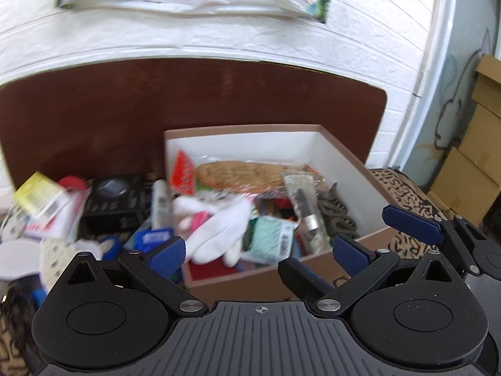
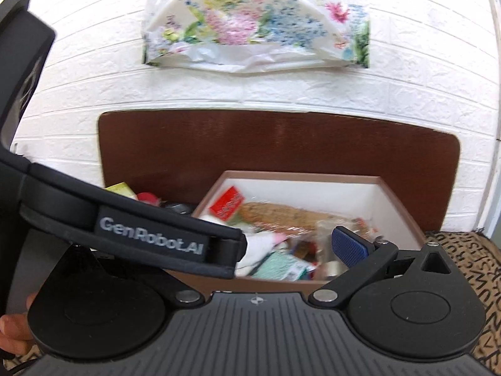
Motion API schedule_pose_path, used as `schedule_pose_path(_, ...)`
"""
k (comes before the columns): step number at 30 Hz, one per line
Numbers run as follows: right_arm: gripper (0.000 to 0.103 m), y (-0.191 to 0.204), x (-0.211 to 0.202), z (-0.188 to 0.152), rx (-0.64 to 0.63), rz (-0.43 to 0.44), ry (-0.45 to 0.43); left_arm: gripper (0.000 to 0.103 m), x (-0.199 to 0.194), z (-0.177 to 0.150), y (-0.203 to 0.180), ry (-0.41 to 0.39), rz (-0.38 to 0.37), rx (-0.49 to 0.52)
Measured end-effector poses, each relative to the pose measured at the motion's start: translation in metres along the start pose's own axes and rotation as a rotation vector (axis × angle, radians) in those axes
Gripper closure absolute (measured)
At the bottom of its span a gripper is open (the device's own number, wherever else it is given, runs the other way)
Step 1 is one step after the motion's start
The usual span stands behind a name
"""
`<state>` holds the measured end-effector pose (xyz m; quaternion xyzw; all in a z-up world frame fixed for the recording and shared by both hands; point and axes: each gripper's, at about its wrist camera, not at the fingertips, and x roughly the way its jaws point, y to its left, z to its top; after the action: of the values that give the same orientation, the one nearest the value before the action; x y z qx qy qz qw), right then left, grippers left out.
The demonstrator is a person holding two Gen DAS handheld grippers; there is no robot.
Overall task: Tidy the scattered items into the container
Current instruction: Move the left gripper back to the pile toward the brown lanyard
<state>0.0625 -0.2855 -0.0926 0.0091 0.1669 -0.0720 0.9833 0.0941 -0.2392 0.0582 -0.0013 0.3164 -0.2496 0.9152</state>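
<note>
A brown cardboard box (image 1: 344,153) with white inner walls holds several items: a wrapped biscuit pack (image 1: 241,175), a white glove (image 1: 219,228), a teal packet (image 1: 272,235) and a red packet (image 1: 183,172). The box also shows in the right wrist view (image 2: 404,206). My left gripper (image 1: 260,250) is open and empty just before the box's near rim. My right gripper (image 2: 281,247) is open and empty over the box's near side; the left gripper's body (image 2: 150,235) hides its left finger. The right gripper's fingers (image 1: 410,222) show at the right in the left wrist view.
Scattered items lie left of the box: a black box (image 1: 116,200), a yellow packet (image 1: 37,197), a blue packet (image 1: 153,238) and a white tube (image 1: 161,203). A brown board (image 1: 188,100) stands behind. A patterned cloth (image 2: 469,257) lies to the right. Cardboard boxes (image 1: 476,144) stand far right.
</note>
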Motion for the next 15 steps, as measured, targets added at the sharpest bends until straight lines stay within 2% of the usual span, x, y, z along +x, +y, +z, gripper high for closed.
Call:
schedule_pose_path(6, 0.000, 0.036, -0.009, -0.013, -0.028, 0.071, 0.016, 0.000, -0.029, -0.034, 0.036, 0.008, 0.013, -0.102)
schedule_pose_path(15, 0.000, 0.101, -0.011, -0.041, -0.142, 0.186, 0.050, 0.000, -0.059, -0.087, 0.088, 0.035, 0.097, -0.182)
